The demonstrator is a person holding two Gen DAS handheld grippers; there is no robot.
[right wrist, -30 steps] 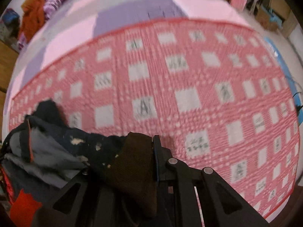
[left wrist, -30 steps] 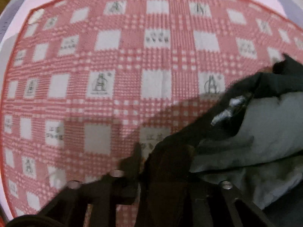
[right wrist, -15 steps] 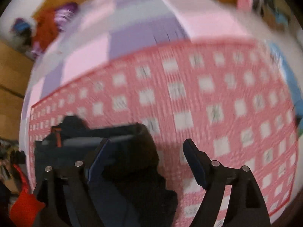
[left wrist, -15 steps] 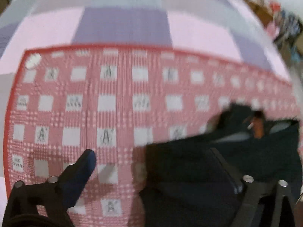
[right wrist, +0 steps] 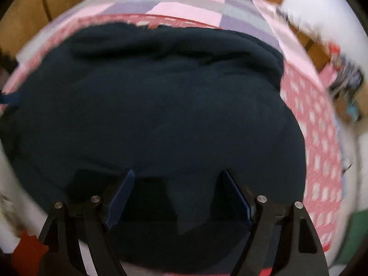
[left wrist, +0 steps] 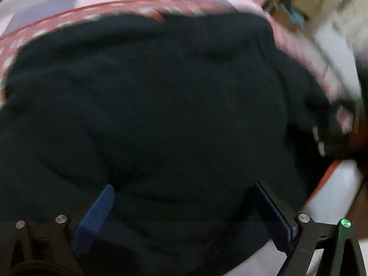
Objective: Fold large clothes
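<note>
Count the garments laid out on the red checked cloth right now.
1. A single dark garment is spread over the red checked cloth, filling most of both wrist views, with the open left gripper and right gripper over its near edge. Its bulk could hide others.

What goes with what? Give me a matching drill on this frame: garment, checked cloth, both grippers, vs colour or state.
Column 1:
1. garment
2. checked cloth
3. left gripper
4. patchwork cover

Column 2:
a. pink, grey and lilac blocks
b. open above the dark fabric
c. dark navy, spread out
d. red and white

Pairs: 1-c, 2-d, 3-b, 4-a. The right gripper is open too.
</note>
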